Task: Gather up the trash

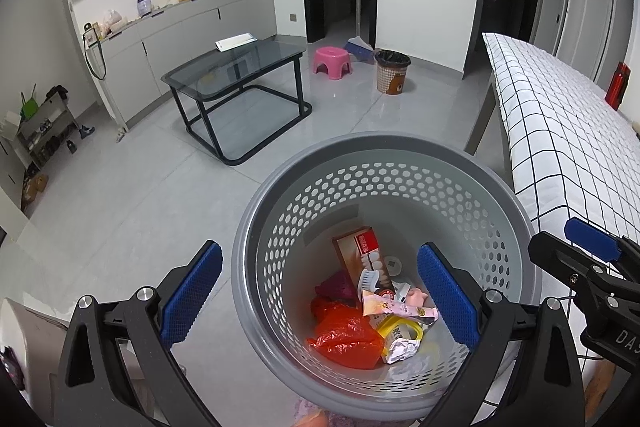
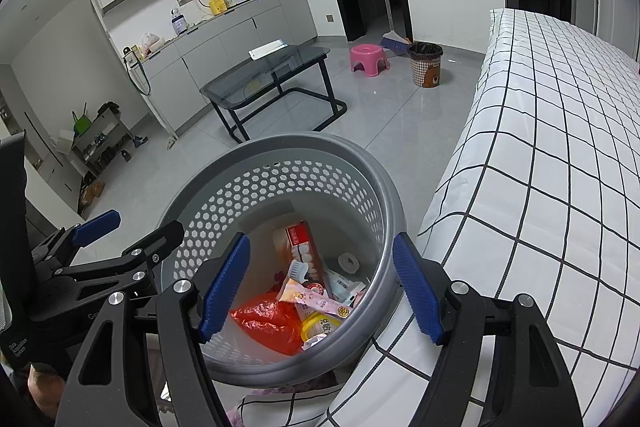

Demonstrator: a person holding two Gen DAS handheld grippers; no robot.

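Observation:
A grey perforated trash basket [image 1: 280, 203] stands on the floor beside the bed; it also shows in the right wrist view [image 2: 372, 183]. Inside lie a red plastic bag [image 1: 346, 337], a toothpaste box [image 1: 358, 253], a toothbrush head [image 1: 370, 279], a pink wrapper [image 1: 396, 307], a yellow-rimmed item [image 1: 400, 331] and crumpled foil [image 1: 404, 349]. My left gripper [image 1: 320, 299] is open and empty above the basket, straddling its near left rim. My right gripper [image 2: 322, 291] is open and empty above the basket's near side. The right gripper also appears at the right edge of the left wrist view [image 1: 588, 259].
A bed with a white black-grid sheet [image 2: 540, 155] runs along the right. A glass coffee table [image 1: 236, 67], a pink stool [image 1: 332, 59], a brown bin [image 1: 392, 71] and a broom [image 1: 358, 43] stand further off on the grey tile floor. Cabinets line the left wall.

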